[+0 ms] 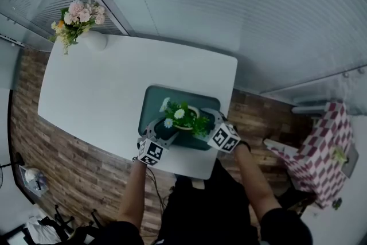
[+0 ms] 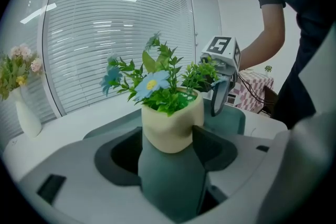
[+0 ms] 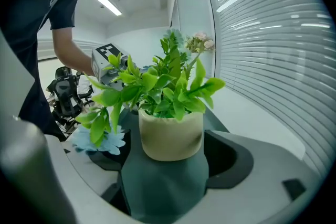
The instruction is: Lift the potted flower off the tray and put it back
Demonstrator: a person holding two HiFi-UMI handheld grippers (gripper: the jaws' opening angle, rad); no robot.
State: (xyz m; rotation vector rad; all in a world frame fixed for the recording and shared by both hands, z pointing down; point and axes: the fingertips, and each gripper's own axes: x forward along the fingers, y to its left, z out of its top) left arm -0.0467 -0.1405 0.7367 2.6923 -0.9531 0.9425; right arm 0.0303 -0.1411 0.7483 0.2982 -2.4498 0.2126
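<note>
The potted flower (image 1: 183, 118), a cream pot (image 2: 170, 124) with green leaves and pale blue and white blooms, is over the near part of the teal tray (image 1: 152, 101). My left gripper (image 1: 166, 129) grips it from the left and my right gripper (image 1: 205, 121) from the right. In the left gripper view the dark jaws press both sides of the pot, gripper (image 2: 168, 136) shut on it. In the right gripper view the pot (image 3: 170, 134) sits between the jaws of the gripper (image 3: 167, 147), leaves hiding the left contact. I cannot tell whether the pot's base touches the tray.
The tray lies at the near right of a white table (image 1: 103, 94). A white vase with pink flowers (image 1: 86, 28) stands at the far left corner. A checked cloth (image 1: 321, 152) hangs off to the right, over wood floor. The window blinds run behind the table.
</note>
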